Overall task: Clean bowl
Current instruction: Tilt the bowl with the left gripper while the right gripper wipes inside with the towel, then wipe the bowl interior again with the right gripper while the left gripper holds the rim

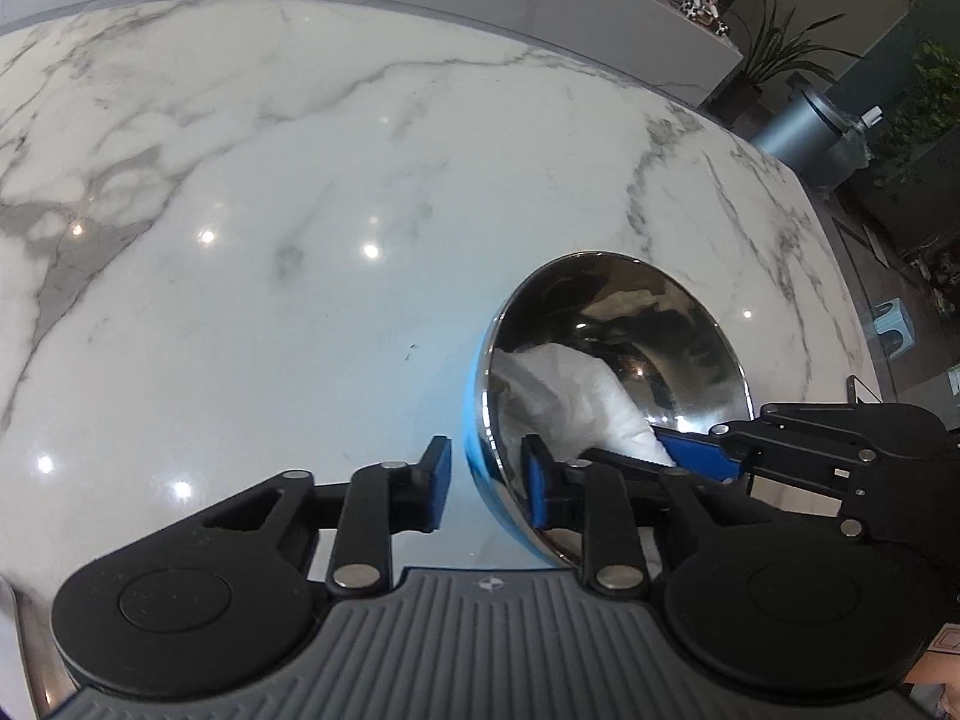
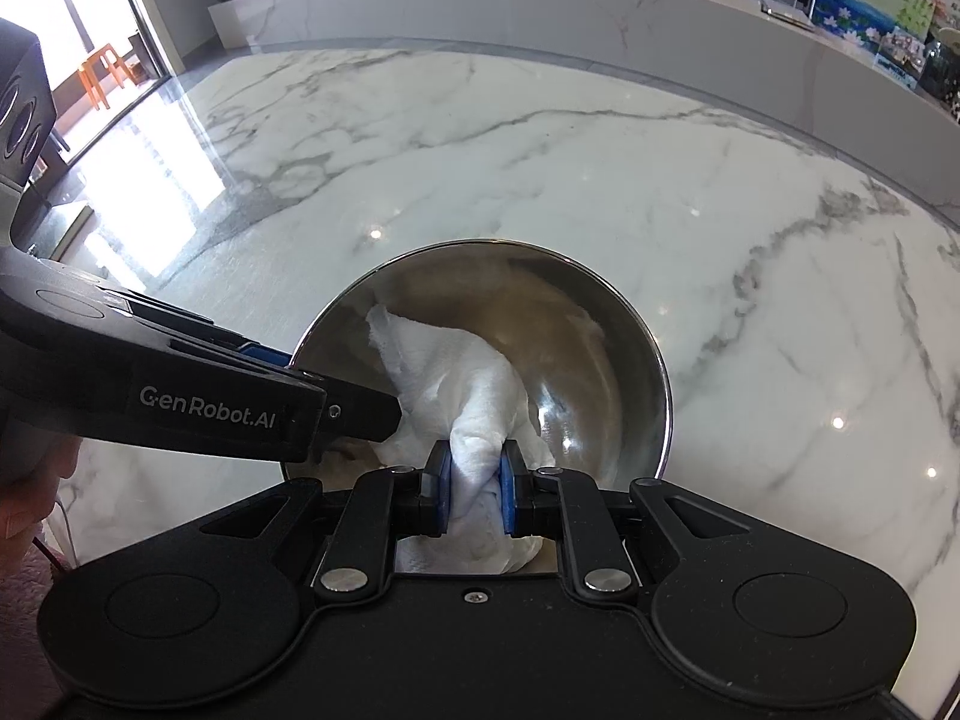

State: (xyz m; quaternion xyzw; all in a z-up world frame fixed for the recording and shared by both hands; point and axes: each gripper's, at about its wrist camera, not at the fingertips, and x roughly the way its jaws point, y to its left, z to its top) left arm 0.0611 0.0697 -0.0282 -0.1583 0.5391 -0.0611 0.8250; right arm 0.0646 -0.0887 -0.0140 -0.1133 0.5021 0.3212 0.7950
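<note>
STEP: wipe bowl [image 2: 480,360] interior | BOWL: table [image 2: 720,210], 6 o'clock | RIGHT gripper [image 2: 474,495]: clamped on cloth [image 2: 456,384] | LEFT gripper [image 1: 486,483]: narrow, straddling rim, contact unclear | METHOD: steady rim; sweep cloth around wall, keep pressure light.

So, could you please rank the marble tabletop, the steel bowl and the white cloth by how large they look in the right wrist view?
1. Marble tabletop, which fills most of the view.
2. Steel bowl.
3. White cloth, bunched inside the bowl and pinched in the right gripper; part of it is hidden, so its full size is unsure.
</note>
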